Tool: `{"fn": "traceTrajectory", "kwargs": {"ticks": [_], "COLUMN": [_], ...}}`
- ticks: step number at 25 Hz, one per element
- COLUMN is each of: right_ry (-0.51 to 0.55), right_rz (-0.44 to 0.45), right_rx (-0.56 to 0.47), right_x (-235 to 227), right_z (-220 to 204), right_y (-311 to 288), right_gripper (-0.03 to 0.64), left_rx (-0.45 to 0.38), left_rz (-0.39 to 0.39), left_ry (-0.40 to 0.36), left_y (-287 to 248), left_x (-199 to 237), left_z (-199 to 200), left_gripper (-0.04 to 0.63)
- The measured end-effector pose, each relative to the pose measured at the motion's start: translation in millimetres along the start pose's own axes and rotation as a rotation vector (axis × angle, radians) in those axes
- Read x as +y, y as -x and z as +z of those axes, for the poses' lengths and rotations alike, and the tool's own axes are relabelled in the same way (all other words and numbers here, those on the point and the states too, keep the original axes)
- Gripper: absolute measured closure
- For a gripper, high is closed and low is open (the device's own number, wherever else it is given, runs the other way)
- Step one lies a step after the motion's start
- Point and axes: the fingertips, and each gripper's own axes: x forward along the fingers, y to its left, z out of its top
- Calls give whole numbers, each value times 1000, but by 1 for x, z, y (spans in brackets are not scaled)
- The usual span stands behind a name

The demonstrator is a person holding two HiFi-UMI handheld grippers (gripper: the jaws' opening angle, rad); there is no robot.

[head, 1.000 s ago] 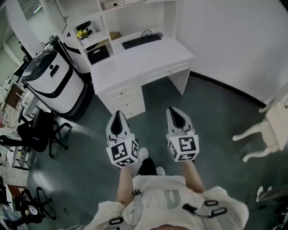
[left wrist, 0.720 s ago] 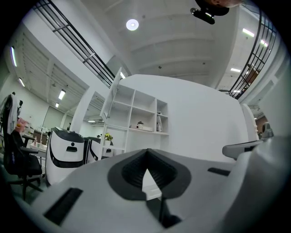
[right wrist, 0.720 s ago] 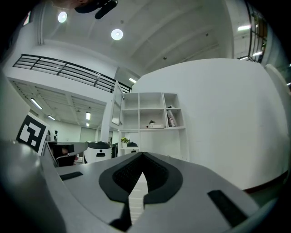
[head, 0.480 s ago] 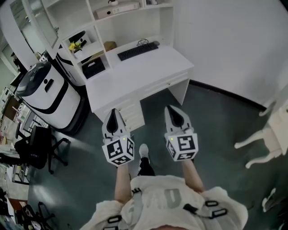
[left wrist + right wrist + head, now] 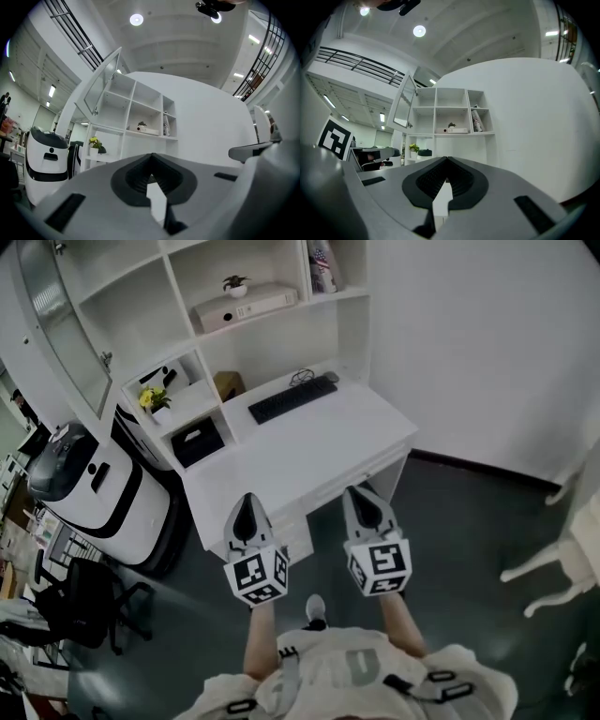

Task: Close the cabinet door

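Currently facing a white desk with a shelf unit standing on its back part. Holding the left gripper and the right gripper side by side, pointing roughly level toward the desk, with the tips at its front edge in the head view. Keeping the left jaws pressed together with nothing between them. Likewise on the right: shut tight and empty. Touching nothing with either.

Up at the unit's left end, seeing the door: glass in a white frame, swung out wide from the top compartments and well apart from both grippers. From the left gripper view, finding the door above and left of the jaws, tilted outward. From the right gripper view, finding the door left of the open shelves.

Noting a black keyboard at the back of the desk. Higher up, on a shelf, a flat box with a small plant on top. Lower left in the unit, yellow flowers, and below those a black case. Beside the desk at left, a white machine with black trim, and nearer, a black chair. Far right, part of a white chair on the dark floor.
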Motion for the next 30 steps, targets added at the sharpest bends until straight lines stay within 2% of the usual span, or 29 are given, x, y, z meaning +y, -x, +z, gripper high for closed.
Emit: {"fn": "traceTrajectory", "kwargs": {"ticks": [8, 12, 14, 18, 23, 30], "right_ry": [-9, 32, 41, 26, 40, 16], "right_rz": [13, 24, 17, 42, 129, 205], "right_rx": [27, 47, 49, 55, 59, 27], "right_x": [16, 24, 25, 34, 49, 53], "right_z": [-9, -13, -14, -12, -17, -10], "right_y": [-122, -174, -193, -221, -243, -270], "right_gripper": [612, 612, 612, 612, 612, 612], "left_rx": [19, 27, 33, 36, 35, 30], "left_rz": [0, -6, -3, 26, 64, 123], "left_ry": [15, -4, -19, 2, 18, 24], "left_y": [-98, -132, -141, -155, -162, -175], "left_x": [61, 84, 93, 113, 123, 128], "left_z": [-6, -9, -12, -15, -20, -15], "left_gripper": [591, 591, 591, 591, 591, 591]}}
